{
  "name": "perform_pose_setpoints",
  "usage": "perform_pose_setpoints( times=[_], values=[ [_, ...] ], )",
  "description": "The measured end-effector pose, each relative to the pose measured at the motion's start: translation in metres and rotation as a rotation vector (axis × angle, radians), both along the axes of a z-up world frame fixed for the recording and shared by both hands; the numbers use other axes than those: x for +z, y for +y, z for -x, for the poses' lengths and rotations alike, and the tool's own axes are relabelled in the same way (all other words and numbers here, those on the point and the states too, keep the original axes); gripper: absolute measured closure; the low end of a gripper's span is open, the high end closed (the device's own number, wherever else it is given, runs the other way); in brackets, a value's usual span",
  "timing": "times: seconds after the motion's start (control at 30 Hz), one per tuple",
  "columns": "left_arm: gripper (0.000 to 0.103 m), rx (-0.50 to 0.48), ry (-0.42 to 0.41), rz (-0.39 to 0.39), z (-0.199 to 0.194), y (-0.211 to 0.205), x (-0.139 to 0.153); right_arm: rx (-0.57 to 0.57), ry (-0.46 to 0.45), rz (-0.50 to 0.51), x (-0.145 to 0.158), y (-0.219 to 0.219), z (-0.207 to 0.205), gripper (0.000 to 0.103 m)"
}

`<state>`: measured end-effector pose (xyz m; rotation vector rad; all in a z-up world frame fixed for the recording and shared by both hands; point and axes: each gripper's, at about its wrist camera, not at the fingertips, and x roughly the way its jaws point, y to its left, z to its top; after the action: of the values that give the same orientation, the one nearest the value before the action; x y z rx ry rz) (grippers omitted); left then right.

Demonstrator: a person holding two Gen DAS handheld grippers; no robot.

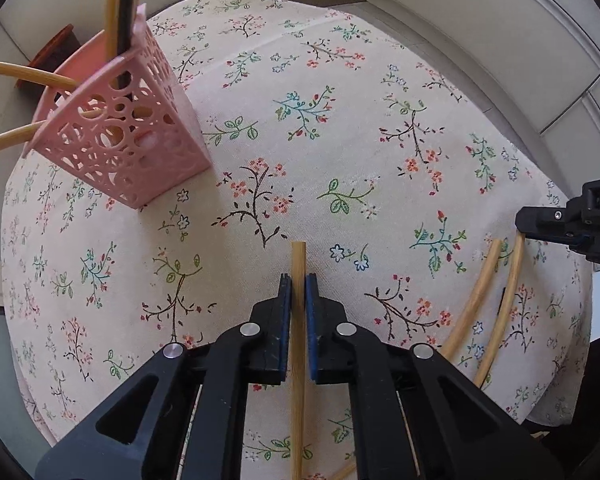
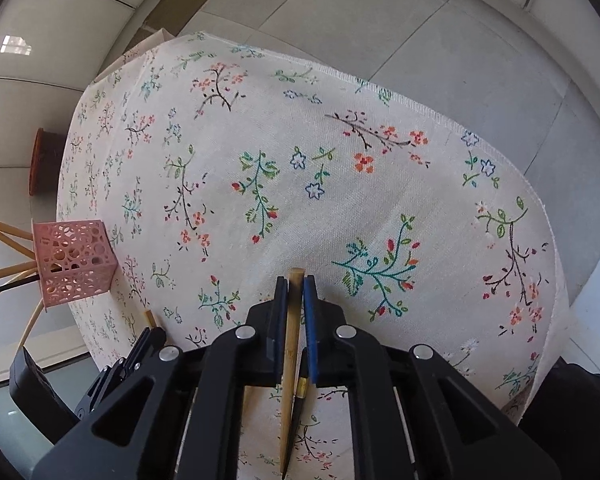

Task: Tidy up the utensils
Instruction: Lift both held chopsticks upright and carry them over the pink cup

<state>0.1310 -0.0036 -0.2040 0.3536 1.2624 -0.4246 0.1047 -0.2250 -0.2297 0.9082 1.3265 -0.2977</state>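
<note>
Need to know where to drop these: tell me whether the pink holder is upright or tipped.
Upright. The pink holder stands on its narrower base on the floral tablecloth, open top up, with chopsticks sticking out of it.

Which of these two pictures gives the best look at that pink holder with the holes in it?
The left wrist view: the pink holder is large and close, its cut-out walls sharp, chopsticks standing inside. In the right wrist view the holder is small, at the left edge.
</note>
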Motion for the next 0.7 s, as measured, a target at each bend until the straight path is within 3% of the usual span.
perform_pose_setpoints(
  times=[0.2, 0.37, 0.57, 0.7],
  values=[
    [0.097, 0.006, -0.087, 0.095, 0.024, 0.011, 0.056, 0.069, -0.146, -0.023, 0.035, 0.002, 0.006, 0.095],
    [0.097, 0.055, -0.202, 0.181, 0.042, 0.02, 0.103, 0.21, -0.333, 0.009, 0.088, 0.022, 0.023, 0.095],
    [0.097, 0.112, -0.348, 0.299, 0.084, 0.027, 0.152, 0.338, -0.55, 0.128, 0.153, 0.048, 0.051, 0.095],
    [0.097, 0.128, -0.413, 0.334, 0.103, 0.03, 0.177, 0.389, -0.606, 0.191, 0.175, 0.064, 0.064, 0.095]
  ],
)
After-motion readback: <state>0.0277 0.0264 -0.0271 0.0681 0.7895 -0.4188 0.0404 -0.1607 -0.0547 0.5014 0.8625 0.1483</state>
